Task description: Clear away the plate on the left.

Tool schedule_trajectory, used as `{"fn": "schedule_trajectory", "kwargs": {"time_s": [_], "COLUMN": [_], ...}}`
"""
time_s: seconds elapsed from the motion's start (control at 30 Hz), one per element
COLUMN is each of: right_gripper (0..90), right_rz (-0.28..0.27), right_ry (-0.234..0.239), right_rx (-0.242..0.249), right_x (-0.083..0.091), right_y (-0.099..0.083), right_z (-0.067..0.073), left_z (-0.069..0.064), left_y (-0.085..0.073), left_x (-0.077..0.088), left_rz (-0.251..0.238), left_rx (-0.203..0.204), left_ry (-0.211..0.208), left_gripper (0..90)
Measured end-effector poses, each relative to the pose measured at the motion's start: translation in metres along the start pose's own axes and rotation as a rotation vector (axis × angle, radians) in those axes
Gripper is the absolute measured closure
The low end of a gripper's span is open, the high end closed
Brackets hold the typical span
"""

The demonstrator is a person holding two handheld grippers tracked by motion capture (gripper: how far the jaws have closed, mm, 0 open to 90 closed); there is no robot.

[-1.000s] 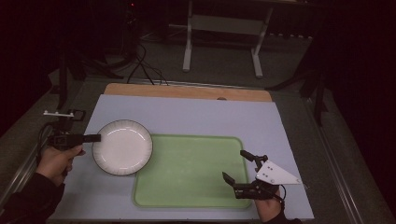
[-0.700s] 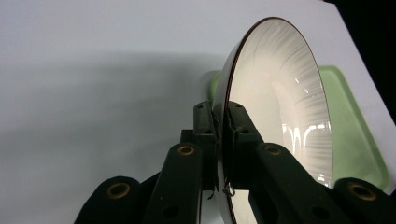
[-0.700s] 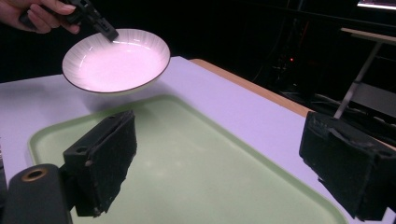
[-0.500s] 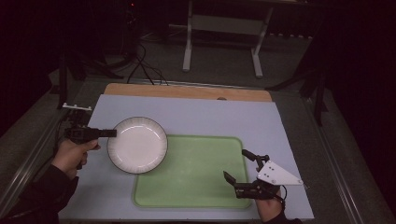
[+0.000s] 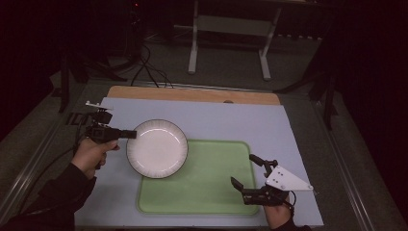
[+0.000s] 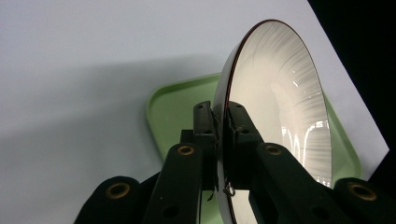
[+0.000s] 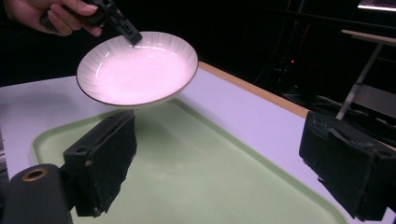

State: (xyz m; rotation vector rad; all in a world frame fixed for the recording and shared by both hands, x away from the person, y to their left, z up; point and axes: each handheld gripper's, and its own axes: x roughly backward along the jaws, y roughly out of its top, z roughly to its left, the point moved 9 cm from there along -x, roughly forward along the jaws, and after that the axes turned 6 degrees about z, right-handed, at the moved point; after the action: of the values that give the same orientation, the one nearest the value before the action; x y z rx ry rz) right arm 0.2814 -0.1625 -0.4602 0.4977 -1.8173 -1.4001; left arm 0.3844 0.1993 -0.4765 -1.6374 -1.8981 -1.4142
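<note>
Left gripper point(image 5: 129, 134): you clamp the rim of the round white ribbed plate point(image 5: 157, 148), lifted over the green plastic tray point(image 5: 211, 192); right gripper point(image 5: 249, 171), jaws spread, holds nothing.

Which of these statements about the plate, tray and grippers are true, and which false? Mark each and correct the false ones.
1. The left gripper is shut on the plate rim. True.
2. The plate lies flat on the tray. False: it is held up in the air, over the tray's corner.
3. The right gripper is open. True.
4. The right gripper holds a cup. False: nothing is between its jaws.
5. The tray is green. True.
</note>
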Motion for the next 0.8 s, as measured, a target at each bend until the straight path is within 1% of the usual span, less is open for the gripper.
{"fn": "schedule_trajectory", "kwargs": {"time_s": [0.13,0.17,0.2,0.23,0.27,0.3,0.33,0.37,0.4,0.43,0.47,0.5,0.53,0.57,0.6,0.63,0.67,0.7,0.73,0.77,0.8], "right_gripper": [10.9,10.9,10.9,11.0,11.0,11.0,11.0,11.0,11.0,11.0,11.0,10.9,10.9,10.9,10.9,11.0,11.0,11.0,11.0,11.0,11.0], "right_rz": [-0.003,-0.006,-0.006,-0.006,-0.006,-0.005,-0.005,-0.005,-0.005,-0.007,-0.007,-0.008,-0.008,-0.010,-0.010,-0.011,-0.011,-0.014,-0.014,-0.017,-0.017], "right_ry": [-0.001,0.000,0.000,0.000,0.000,0.002,0.002,0.002,0.002,0.001,0.001,0.002,0.002,0.002,0.002,0.002,0.002,0.002,0.002,0.000,0.000], "right_rx": [-0.002,-0.002,-0.002,-0.001,-0.001,-0.001,-0.001,-0.001,-0.001,0.000,0.000,0.001,0.001,0.001,0.001,0.001,0.001,0.001,0.001,0.004,0.004], "right_x": [0.001,0.001,0.001,0.001,0.001,0.001,0.001,0.001,0.001,0.001,0.001,0.002,0.002,0.002,0.002,0.002,0.002,0.003,0.003,0.003,0.003], "right_y": [0.000,0.001,0.001,0.001,0.001,0.001,0.001,0.001,0.001,0.001,0.001,0.001,0.001,0.001,0.001,0.001,0.001,0.002,0.002,0.002,0.002], "right_z": [-0.001,-0.001,-0.001,0.000,0.000,0.000,0.000,0.000,0.000,0.000,0.000,0.000,0.000,0.000,0.000,0.000,0.000,0.000,0.000,0.000,0.000], "left_z": [-0.005,-0.009,-0.009,-0.014,-0.014,-0.018,-0.018,-0.024,-0.024,-0.029,-0.029,-0.033,-0.033,-0.039,-0.039,-0.044,-0.044,-0.050,-0.050,-0.055,-0.055], "left_y": [0.003,0.006,0.006,0.007,0.007,0.008,0.008,0.010,0.010,0.011,0.011,0.013,0.013,0.014,0.014,0.015,0.015,0.016,0.016,0.018,0.018], "left_x": [-0.004,-0.006,-0.006,-0.008,-0.008,-0.012,-0.012,-0.015,-0.015,-0.019,-0.019,-0.023,-0.023,-0.028,-0.028,-0.033,-0.033,-0.038,-0.038,-0.043,-0.043], "left_rz": [0.000,0.003,0.003,0.009,0.009,0.015,0.015,0.021,0.021,0.028,0.028,0.031,0.031,0.037,0.037,0.044,0.044,0.050,0.050,0.056,0.056], "left_rx": [0.000,-0.010,-0.010,-0.022,-0.022,-0.031,-0.031,-0.043,-0.043,-0.052,-0.052,-0.057,-0.057,-0.064,-0.064,-0.068,-0.068,-0.081,-0.081,-0.092,-0.092], "left_ry": [-0.003,-0.008,-0.008,-0.008,-0.008,-0.011,-0.011,-0.014,-0.014,-0.015,-0.015,-0.022,-0.022,-0.030,-0.030,-0.034,-0.034,-0.036,-0.036,-0.044,-0.044], "left_gripper": [84.4,84.3,84.3,84.3,84.3,84.3,84.3,84.3,84.3,84.4,84.4,84.3,84.4,84.3,84.3,84.3,84.3,84.3,84.3,84.3,84.3]}}
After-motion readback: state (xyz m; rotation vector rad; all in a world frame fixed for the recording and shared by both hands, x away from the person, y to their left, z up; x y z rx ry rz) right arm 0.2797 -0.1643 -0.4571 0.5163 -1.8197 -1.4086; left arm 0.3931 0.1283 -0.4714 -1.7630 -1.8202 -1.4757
